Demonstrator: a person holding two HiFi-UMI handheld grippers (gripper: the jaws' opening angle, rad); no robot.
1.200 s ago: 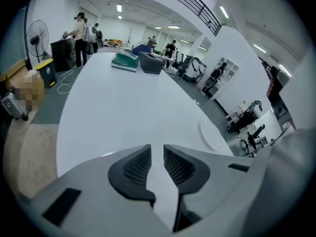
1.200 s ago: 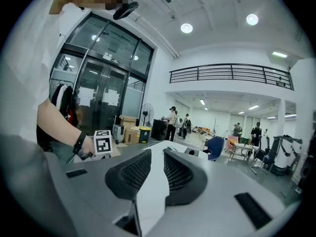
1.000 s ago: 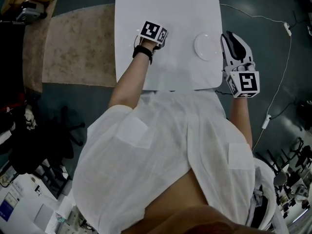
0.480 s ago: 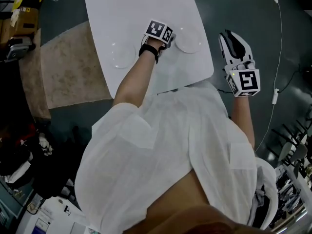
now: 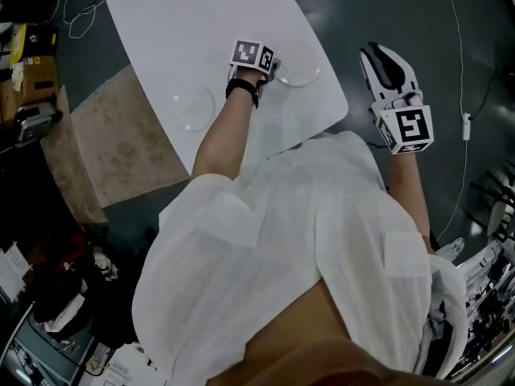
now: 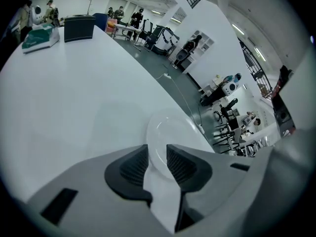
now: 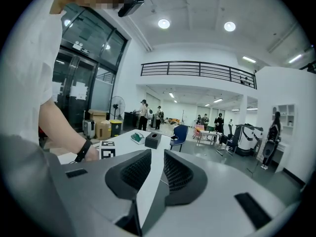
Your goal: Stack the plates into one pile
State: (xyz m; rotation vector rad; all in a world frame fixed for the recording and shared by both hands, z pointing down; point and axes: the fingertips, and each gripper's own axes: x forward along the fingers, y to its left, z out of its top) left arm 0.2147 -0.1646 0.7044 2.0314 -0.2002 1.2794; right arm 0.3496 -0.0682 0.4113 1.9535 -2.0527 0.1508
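Two pale plates lie apart on the white table (image 5: 201, 30). One plate (image 5: 193, 109) is at the left; the other plate (image 5: 302, 69) is near the table's right corner. My left gripper (image 5: 273, 67) points steeply down at the right plate's near rim. In the left gripper view that plate (image 6: 173, 130) lies flat with its rim in the gap of my left gripper (image 6: 157, 149). Its jaws have just been opening, and the pads stand clear of the rim. My right gripper (image 5: 378, 59) hangs off the table's right edge over the floor, and the right gripper (image 7: 157, 154) has a narrow gap with nothing in it.
A green object (image 6: 39, 37) and a black box (image 6: 79, 27) sit at the table's far end. A tan rug (image 5: 105, 143) lies on the floor left of the table. A thin cable (image 5: 463, 71) runs across the floor at the right. People and chairs stand far off.
My left gripper has moved right, from the left plate to the right plate's rim. The head view has swung, so the table now lies at a slant. The right gripper stays off the right edge.
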